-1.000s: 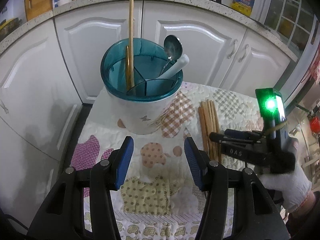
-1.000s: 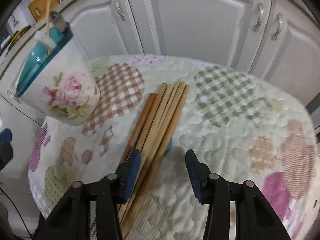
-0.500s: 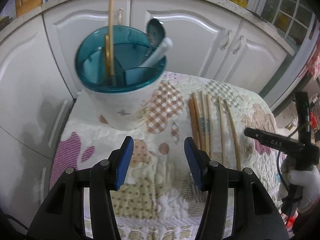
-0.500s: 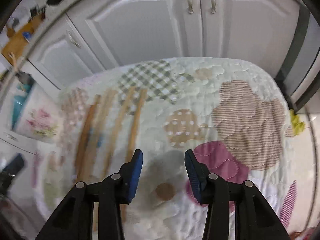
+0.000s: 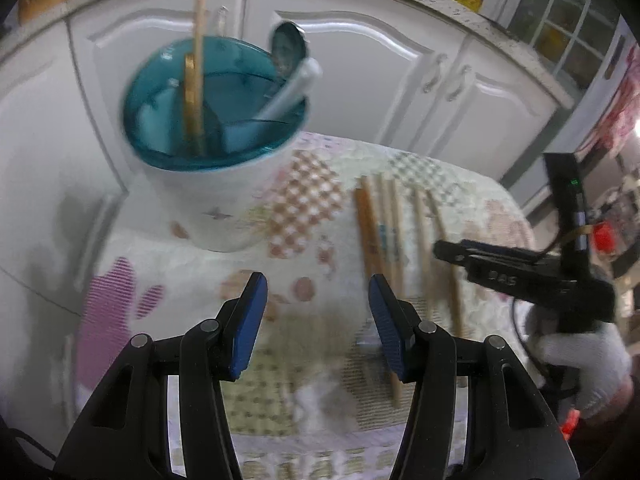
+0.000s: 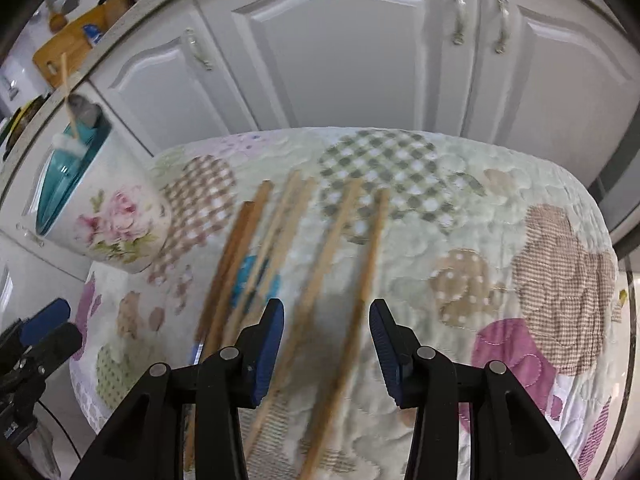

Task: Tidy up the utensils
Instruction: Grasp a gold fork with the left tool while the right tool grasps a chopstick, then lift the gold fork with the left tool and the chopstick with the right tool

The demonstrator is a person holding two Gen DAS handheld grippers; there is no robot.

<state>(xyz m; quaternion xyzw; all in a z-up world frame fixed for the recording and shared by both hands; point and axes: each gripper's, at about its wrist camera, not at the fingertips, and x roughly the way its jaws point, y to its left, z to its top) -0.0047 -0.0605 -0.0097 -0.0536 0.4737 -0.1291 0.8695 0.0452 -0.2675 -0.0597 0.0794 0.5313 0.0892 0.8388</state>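
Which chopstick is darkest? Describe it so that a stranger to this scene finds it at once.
Start at the patchwork quilted cloth covering the table, then find the loose wooden chopsticks lying beside the white floral utensil holder with a teal insert. The dark reddish-brown chopstick is the one lying nearest the holder; its neighbours are all paler, light tan wood.

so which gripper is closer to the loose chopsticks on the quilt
Right. The right gripper hovers open directly over the chopsticks, two showing between its jaws. The left gripper sits beside them, nearer the utensil holder.
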